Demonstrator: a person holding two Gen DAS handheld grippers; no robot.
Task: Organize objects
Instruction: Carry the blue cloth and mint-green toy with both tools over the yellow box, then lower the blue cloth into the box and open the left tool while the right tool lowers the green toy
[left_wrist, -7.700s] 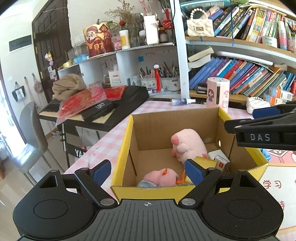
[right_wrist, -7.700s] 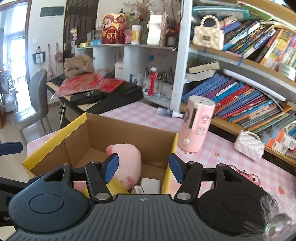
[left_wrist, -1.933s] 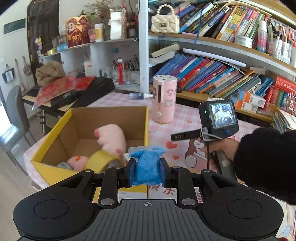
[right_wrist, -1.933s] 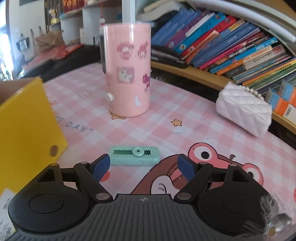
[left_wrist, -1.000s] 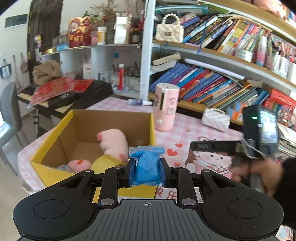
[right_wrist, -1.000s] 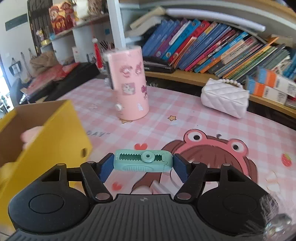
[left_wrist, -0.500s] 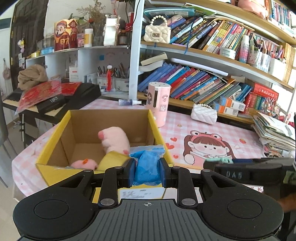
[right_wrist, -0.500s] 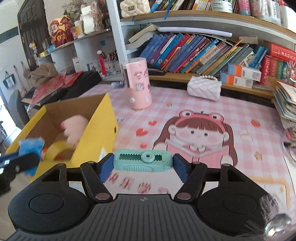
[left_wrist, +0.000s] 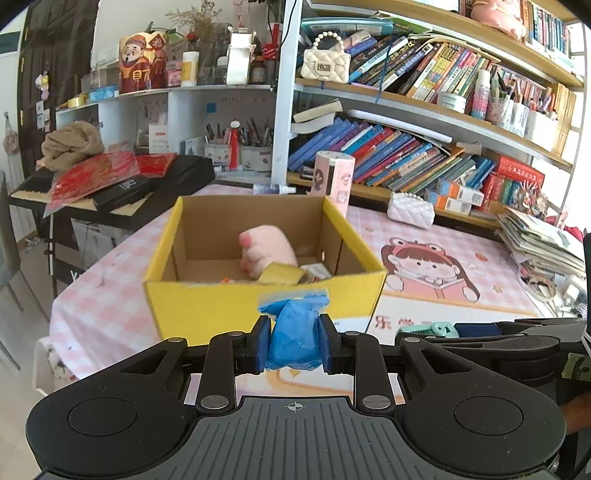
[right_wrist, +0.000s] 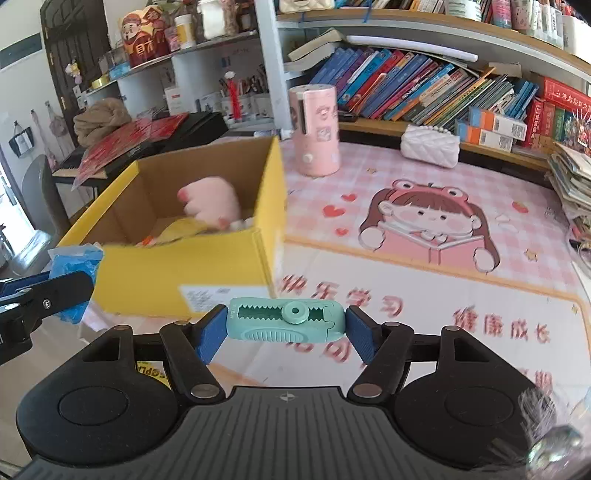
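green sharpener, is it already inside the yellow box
No, the green sharpener is clamped between the right tool's fingers, held outside the yellow box, in front of its near corner.

Daylight fills a cluttered room with white walls. A table (left_wrist: 110, 295) under a pink checked cloth stands before long wooden bookshelves (left_wrist: 424, 107) packed with colourful books. A white shelf unit (left_wrist: 177, 107) holds jars and pen pots. A dark door (left_wrist: 55, 74) stands left, behind a black keyboard (left_wrist: 33, 181) and a grey chair (right_wrist: 40, 192).
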